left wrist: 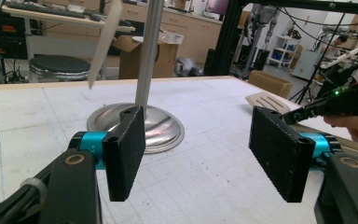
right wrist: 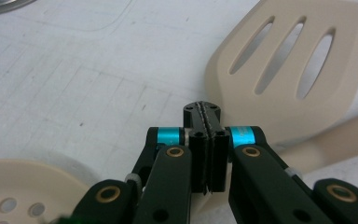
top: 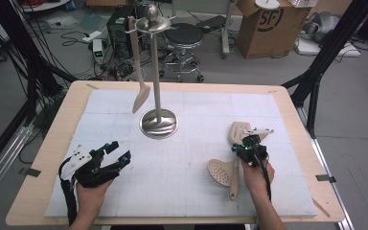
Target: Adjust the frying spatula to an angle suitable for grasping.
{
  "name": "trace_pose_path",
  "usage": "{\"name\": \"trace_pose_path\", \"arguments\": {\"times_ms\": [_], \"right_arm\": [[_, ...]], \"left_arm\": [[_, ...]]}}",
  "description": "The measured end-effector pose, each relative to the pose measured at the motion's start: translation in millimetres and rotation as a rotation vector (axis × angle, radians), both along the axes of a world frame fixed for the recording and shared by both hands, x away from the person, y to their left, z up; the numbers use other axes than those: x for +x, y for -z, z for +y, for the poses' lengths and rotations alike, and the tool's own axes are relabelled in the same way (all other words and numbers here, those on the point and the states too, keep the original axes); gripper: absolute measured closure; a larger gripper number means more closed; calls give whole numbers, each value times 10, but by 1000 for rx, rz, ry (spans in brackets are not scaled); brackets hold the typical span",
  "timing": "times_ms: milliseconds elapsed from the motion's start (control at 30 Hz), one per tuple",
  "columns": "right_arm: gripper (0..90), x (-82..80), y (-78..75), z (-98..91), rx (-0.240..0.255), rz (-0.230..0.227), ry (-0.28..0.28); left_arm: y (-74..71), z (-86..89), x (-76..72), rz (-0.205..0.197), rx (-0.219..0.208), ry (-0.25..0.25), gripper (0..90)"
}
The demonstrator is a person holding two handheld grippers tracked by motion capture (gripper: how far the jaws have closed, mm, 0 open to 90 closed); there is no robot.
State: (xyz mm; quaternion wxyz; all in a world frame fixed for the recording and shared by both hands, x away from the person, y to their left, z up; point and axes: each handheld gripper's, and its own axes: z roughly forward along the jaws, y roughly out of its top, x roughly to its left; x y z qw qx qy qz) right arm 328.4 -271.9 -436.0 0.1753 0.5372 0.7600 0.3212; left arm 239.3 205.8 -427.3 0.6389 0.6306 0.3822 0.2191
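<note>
- Right now we have the right gripper (top: 250, 143) over the slotted spatula (top: 237, 132), near the right edge of the table (top: 287, 103); its jaws are pressed together with nothing between them.
- In the right gripper view the pinched tips (right wrist: 204, 116) sit just beside the lower left corner of the spatula's blade (right wrist: 289, 70), with the handle running off to the right behind them. Whether the tips touch the blade, we can't tell.
- Spatula's long axis runs roughly near-to-far: blade toward the far edge, handle (top: 234, 184) back toward the near edge and under our right hand.
- Perforated spoon (top: 220, 171) lies just left of that handle, bowl up, touching or nearly so.
- Left gripper (top: 114, 154) rests near the near-left corner, jaws spread wide and empty, aimed at the rack's base (top: 159, 123).
- Rack pole (top: 156, 72) stands mid-table toward the far edge; one spatula (top: 139, 72) already hangs from its top hooks.
- Key relation, as we judge it: the lying spatula is right under the right gripper and well apart from the left, so the right takes it. It'd need to open and straddle the handle across its long axis; the rack lies far-left of it.
</note>
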Motion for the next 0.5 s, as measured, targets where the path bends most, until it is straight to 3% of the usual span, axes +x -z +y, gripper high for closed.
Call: {"name": "trace_pose_path", "arguments": {"times_ms": [167, 267, 500], "right_arm": [[900, -22, -56, -50, -15, -21, 29], [900, -46, -65, -100, 16, -18, 33], [900, -47, -65, -129, -38, -30, 33]], "left_arm": [[2, 4, -1, 0, 0, 0, 368], [6, -1, 7, 0, 1, 1, 368], [1, -12, 1, -1, 1, 1, 369]]}}
